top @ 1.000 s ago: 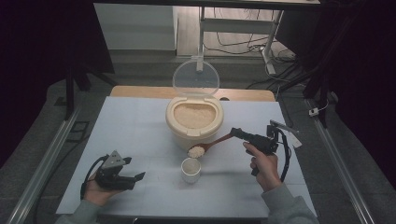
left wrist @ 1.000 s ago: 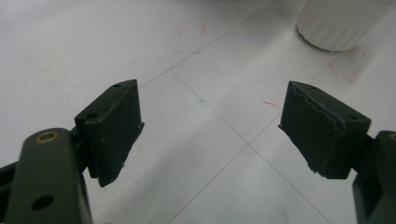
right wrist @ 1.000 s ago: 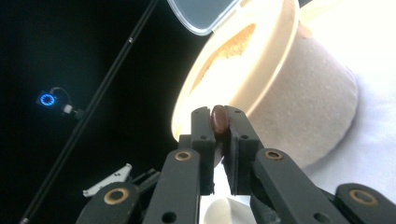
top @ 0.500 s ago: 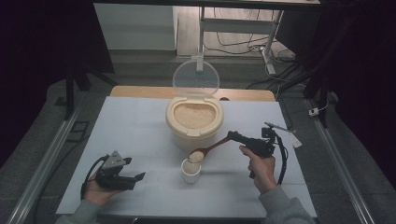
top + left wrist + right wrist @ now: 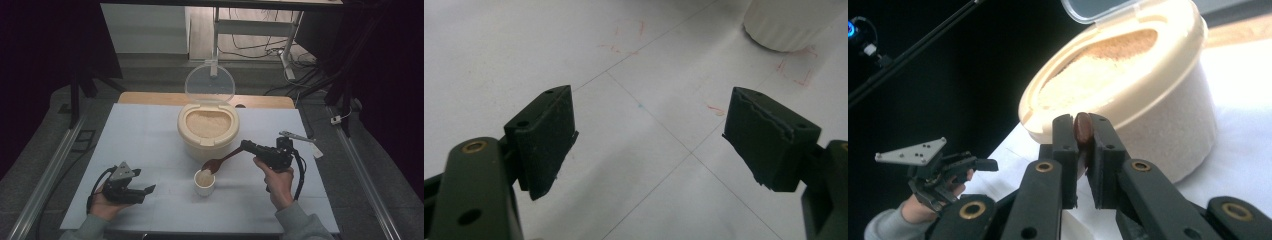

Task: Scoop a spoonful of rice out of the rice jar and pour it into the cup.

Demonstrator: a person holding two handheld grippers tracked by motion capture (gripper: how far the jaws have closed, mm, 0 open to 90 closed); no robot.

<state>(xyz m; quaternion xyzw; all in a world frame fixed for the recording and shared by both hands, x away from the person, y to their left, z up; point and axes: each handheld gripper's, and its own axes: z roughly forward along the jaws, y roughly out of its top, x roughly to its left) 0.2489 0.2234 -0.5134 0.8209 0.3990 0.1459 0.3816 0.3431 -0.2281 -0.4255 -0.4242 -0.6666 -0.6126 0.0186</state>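
Observation:
A cream tub (image 5: 207, 127) full of pale grains stands mid-table with its clear lid (image 5: 210, 82) flipped up. In front of it is a small white cup (image 5: 204, 184) holding some grains. My right gripper (image 5: 245, 146) is shut on the handle of a brown spoon (image 5: 218, 162), whose bowl hangs tilted over the cup's rim. In the right gripper view the jaws pinch the spoon handle (image 5: 1082, 129) in front of the tub (image 5: 1148, 100). My left gripper (image 5: 146, 190) rests open on the table at the left, with the cup (image 5: 789, 22) beyond its empty jaws (image 5: 649, 135).
The white table top (image 5: 140, 140) carries thin grid lines and red marks (image 5: 796, 75). A wooden strip (image 5: 150, 98) runs along its far edge. Metal rails (image 5: 50, 165) flank both sides. Cables and a stand (image 5: 290, 45) lie on the floor behind.
The spoon, heaped with grains a second ago, has dipped and tilted at the cup; its bowl now looks dark and the cup holds grains. The left gripper has stayed put.

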